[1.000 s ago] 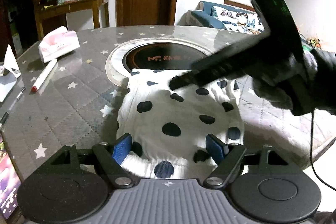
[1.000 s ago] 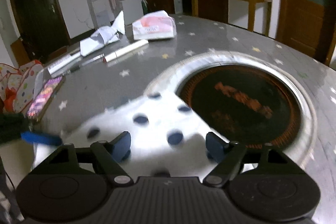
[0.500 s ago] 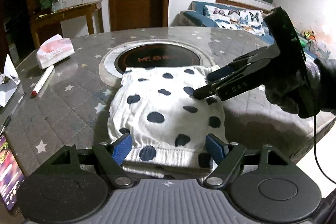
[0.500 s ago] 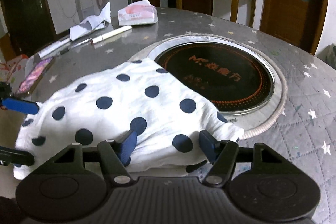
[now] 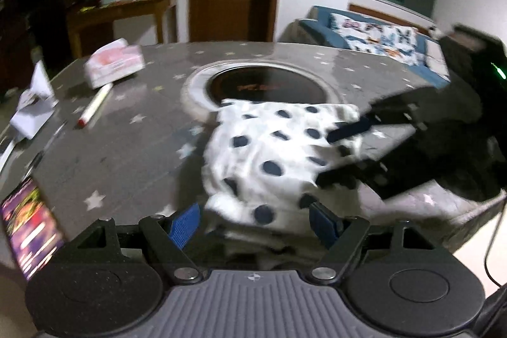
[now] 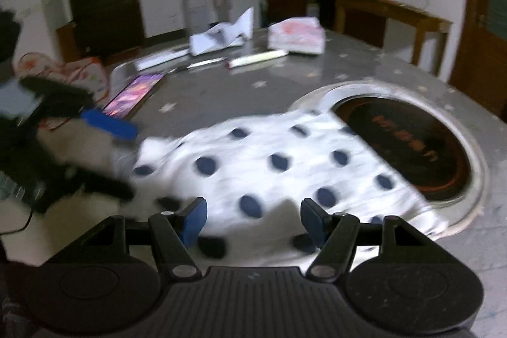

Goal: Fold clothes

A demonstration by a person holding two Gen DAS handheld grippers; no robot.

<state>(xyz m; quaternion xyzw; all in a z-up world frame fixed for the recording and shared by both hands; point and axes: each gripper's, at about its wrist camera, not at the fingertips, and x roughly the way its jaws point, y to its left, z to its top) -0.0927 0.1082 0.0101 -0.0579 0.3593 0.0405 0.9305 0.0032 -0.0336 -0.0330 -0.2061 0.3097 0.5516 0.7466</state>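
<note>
**Spotted garment part-folded, both grippers open beside it**

While the white spotted garment [image 5: 269, 154] lies bunched at the centre of the left wrist view, its far edge overlapping the round hob [image 5: 263, 84] set in the table [image 5: 126, 141], the left gripper [image 5: 253, 222] stands at the bottom with jaws apart, cloth between them but unpressed. The right gripper [image 5: 342, 154] reaches in from the right, one finger above the cloth and one at its edge. A tissue pack [image 5: 114, 65] and marker [image 5: 95, 105] lie upper left, a lit phone [image 5: 28, 230] lower left; a door and sofa stand behind.

In the right wrist view the garment [image 6: 285, 167] spreads across the middle, its right corner over the hob [image 6: 412, 151]. The right gripper [image 6: 253, 219], whose jaws have just been closing a little, is unclamped above the near hem; the left gripper [image 6: 107, 154] sits at the left edge. Seemingly between folds, the next move calls for pinching an edge cleanly. A fridge stands upper centre.
</note>
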